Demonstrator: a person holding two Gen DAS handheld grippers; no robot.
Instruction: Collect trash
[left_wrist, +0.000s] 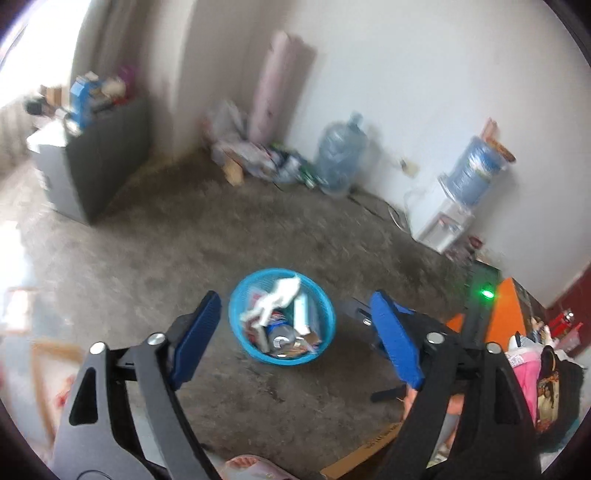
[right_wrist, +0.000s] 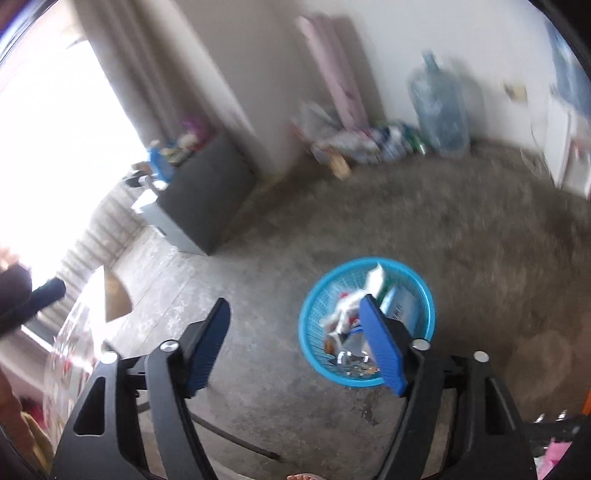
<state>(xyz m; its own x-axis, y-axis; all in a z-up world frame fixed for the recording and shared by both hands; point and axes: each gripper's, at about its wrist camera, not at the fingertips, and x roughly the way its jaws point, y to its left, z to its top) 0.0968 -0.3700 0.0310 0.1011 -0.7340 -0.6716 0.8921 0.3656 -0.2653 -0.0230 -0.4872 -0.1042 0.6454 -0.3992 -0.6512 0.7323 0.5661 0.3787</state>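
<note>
So I'm hovering both grippers over the bin (left_wrist: 282, 317) right now, looking down at it on the concrete floor (left_wrist: 184, 240). The left gripper (left_wrist: 295, 339) is standing wide open with nothing between the pads, and the bin is sitting framed right between its fingers in that view. The right gripper (right_wrist: 295, 343) is spread open and empty too, with the bin off to its right side, partly behind the right finger.

The bin's already holding a fair pile: crumpled white paper (left_wrist: 277, 299), a can (left_wrist: 280, 338), some wrappers and a carton. So I'm guessing the drop is done and I'm now looking for the next piece.

Tips for this step, as I'm reading it: both views are smeared with motion blur, so I'm slowing down before picking a target. There's a heap of clutter (left_wrist: 266, 158) against the far wall by the water jug (left_wrist: 340, 155), well apart from the bin; that could be the next trash, can't tell for sure. I'm keeping both sets of jaws open on the approach and coming down on loose stuff from above.
</note>
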